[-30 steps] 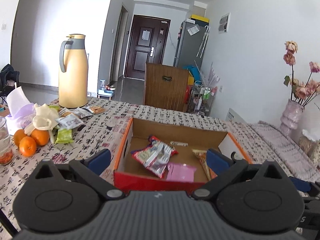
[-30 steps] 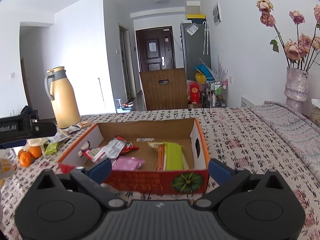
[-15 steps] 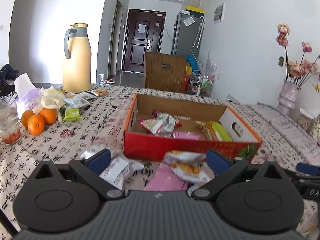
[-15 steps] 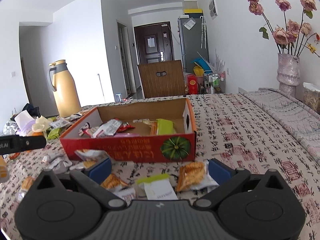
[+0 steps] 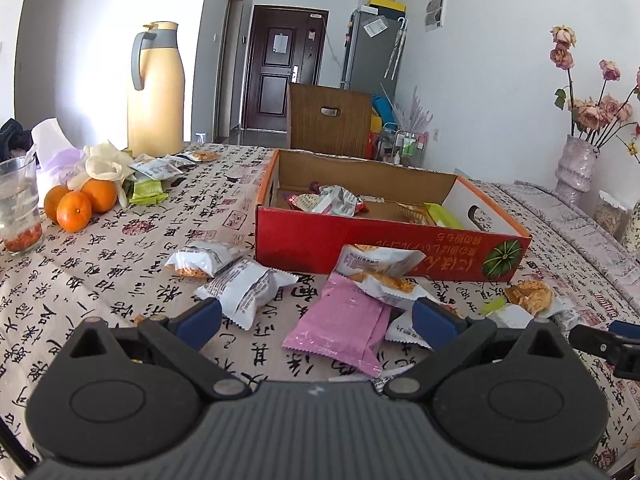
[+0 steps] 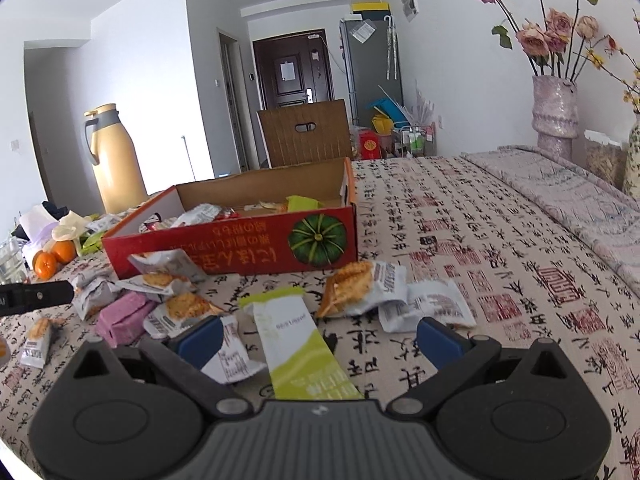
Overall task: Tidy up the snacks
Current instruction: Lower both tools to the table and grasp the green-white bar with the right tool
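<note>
The green packet [image 6: 298, 344] lies on the bench directly ahead of the right gripper [image 6: 318, 338], between its spread, empty jaws, long axis pointing toward the box [image 6: 240, 252]. The left gripper [image 5: 316, 322] is released over the pink packet [image 5: 344, 330].

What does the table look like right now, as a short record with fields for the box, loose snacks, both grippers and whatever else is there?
box: red cardboard box, open top, several snacks already inside
loose snacks: pink packet, green and white packet, white cracker packets, all on the tablecloth in front of the box
left gripper: open, empty, pink packet between its fingers
right gripper: open, empty, over the green and white packet
elsewhere: oranges, yellow jug, vase of flowers
</note>
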Demonstrator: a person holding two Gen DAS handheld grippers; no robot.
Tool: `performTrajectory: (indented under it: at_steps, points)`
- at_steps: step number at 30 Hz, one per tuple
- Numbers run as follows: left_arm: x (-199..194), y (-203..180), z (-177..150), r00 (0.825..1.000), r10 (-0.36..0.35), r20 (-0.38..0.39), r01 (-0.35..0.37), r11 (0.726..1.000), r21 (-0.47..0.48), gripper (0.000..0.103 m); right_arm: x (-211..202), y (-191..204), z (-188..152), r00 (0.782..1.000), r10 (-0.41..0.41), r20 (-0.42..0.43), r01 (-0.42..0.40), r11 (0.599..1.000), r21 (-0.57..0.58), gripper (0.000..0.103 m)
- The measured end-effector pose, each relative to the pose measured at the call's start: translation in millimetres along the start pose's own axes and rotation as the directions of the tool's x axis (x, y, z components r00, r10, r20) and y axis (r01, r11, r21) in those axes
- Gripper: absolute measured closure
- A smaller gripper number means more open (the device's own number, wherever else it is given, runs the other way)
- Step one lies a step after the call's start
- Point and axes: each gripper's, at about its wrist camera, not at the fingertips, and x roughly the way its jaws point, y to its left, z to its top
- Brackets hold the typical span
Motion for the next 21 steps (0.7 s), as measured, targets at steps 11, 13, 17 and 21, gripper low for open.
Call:
performTrajectory:
  at_steps: [11, 13, 17, 21]
  points:
    - [5.4, -0.4, -2.3, 1.0, -0.006, -0.011, 0.006, 1.0, 0.006, 0.0, 6.1, 2.1, -2.4, 1.0, 0.014, -0.014, -0.014, 1.0, 0.001, 0.0]
    - [6.5, 0.4, -2.4, 1.0, -0.005, -0.014, 0.005, 1.0, 0.004, 0.0, 8.5, 2.8, -2.5, 1.0, 0.018, -0.017, -0.018, 1.0, 0.0, 0.0]
    - [7.9, 1.6, -3.1, 1.0, -0.005, -0.017, 0.005, 1.0, 0.002, 0.0, 16.5, 5.6, -2.5, 0.999, 0.027, -0.027, -0.027, 1.0, -0.002, 0.0]
    - [8.2, 3.8, -3.3, 1.0, -0.004, -0.019, 0.004, 1.0, 0.0, 0.0, 25.2, 9.8, -2.9, 0.998, 0.036, -0.042, -0.037, 0.999, -0.006, 0.0]
